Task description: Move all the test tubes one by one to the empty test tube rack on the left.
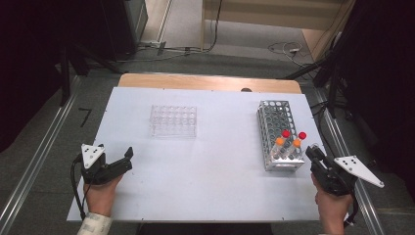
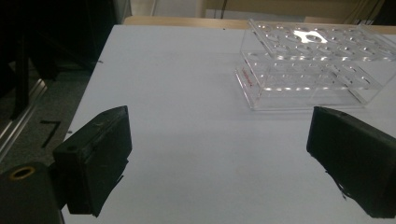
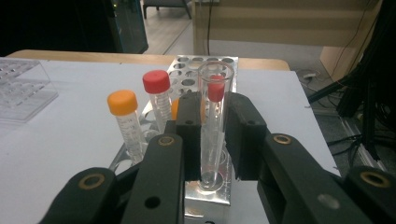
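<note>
Two hand-held grippers: one at each near corner of the white tabletop [image 1: 205, 166], so each hand covers its own rack.
Right hand-held gripper [image 3: 215, 135]: jaws closed onto a clear, uncapped glass test tube [image 3: 213, 126], the pads pressing its sides about mid-height so it stays upright.
Glass tube position: its rounded bottom sits at the near end of the perforated silver metal rack [image 3: 205, 191], just at or above a hole; whether it has cleared the hole I cannot tell.
Grip reasoning: holding below the open mouth keeps the rim free and the tube plumb for a straight vertical pull.
Neighbouring tubes: an orange-capped plastic tube [image 3: 125, 123] and a red-capped plastic tube [image 3: 159, 100] stand in the same rack, close beside the jaws, so sideways drift looks risky.
Left hand-held gripper [image 2: 219, 154]: jaws wide apart, holding nothing, low over the bare tabletop.
Clear plastic well rack [image 2: 308, 65]: empty, ahead of the left jaws, probably the tube's destination.
</note>
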Tool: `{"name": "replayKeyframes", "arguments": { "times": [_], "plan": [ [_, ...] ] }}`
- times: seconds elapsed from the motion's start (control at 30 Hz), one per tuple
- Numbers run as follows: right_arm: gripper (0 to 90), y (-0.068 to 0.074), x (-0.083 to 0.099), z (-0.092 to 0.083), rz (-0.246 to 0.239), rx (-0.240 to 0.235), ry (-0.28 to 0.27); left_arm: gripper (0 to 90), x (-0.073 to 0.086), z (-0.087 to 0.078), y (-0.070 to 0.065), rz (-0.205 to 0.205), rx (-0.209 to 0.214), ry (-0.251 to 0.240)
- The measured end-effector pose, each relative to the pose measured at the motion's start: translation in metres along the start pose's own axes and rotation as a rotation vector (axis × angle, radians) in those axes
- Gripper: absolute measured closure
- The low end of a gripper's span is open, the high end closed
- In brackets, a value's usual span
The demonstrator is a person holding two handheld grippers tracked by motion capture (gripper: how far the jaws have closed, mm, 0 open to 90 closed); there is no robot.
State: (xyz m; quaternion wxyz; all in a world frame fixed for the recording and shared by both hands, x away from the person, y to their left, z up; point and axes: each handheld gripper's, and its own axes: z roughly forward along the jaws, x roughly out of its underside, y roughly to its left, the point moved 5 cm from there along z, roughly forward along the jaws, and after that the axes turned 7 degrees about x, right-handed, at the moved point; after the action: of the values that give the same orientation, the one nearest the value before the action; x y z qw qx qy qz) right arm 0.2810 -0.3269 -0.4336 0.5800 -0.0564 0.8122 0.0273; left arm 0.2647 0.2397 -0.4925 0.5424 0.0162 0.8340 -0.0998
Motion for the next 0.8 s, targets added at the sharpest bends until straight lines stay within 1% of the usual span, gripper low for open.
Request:
{"name": "replayKeyframes", "arguments": {
  "times": [0.13,0.3,0.33,0.47,0.53,0.57,0.6,0.63,0.67,0.7,0.73,0.8],
  "plan": [
    [73.6,0.000,-0.004,-0.007,-0.006,-0.008,-0.003,7.3,0.000,0.000,0.000,-0.002,0.000,0.001],
    [73.6,0.003,-0.004,-0.010,-0.009,-0.023,0.015,7.3,0.000,0.001,-0.001,0.004,0.005,0.006],
    [73.6,0.007,-0.003,-0.012,-0.019,-0.035,0.021,7.3,0.000,0.001,-0.002,0.003,0.003,0.005],
    [73.6,0.015,-0.003,-0.014,-0.024,-0.068,0.023,7.3,0.000,0.002,-0.002,0.005,0.002,0.007],
    [73.6,0.021,-0.004,-0.016,-0.034,-0.083,0.024,7.3,0.000,0.002,-0.004,0.009,0.004,0.007],
    [73.6,0.021,-0.004,-0.016,-0.034,-0.083,0.024,7.3,0.000,0.002,-0.004,0.009,0.004,0.007],
    [73.6,0.028,-0.004,-0.017,-0.050,-0.101,0.025,7.3,0.000,0.002,-0.004,0.011,0.005,0.008],
    [73.6,0.031,-0.004,-0.017,-0.050,-0.114,0.025,7.3,0.000,0.002,-0.005,0.017,0.001,0.010],
    [73.6,0.031,-0.004,-0.017,-0.050,-0.114,0.025,7.3,0.000,0.002,-0.005,0.017,0.001,0.010],
    [73.5,0.038,-0.004,-0.018,-0.056,-0.134,0.025,7.3,0.000,0.002,-0.005,0.021,-0.003,0.012],
    [73.6,0.041,-0.003,-0.017,-0.061,-0.140,0.027,7.3,0.000,0.002,-0.005,0.020,-0.003,0.012],
    [73.6,0.048,-0.002,-0.017,-0.052,-0.161,0.035,7.3,0.000,0.002,-0.006,0.016,0.000,0.009]
  ]
}}
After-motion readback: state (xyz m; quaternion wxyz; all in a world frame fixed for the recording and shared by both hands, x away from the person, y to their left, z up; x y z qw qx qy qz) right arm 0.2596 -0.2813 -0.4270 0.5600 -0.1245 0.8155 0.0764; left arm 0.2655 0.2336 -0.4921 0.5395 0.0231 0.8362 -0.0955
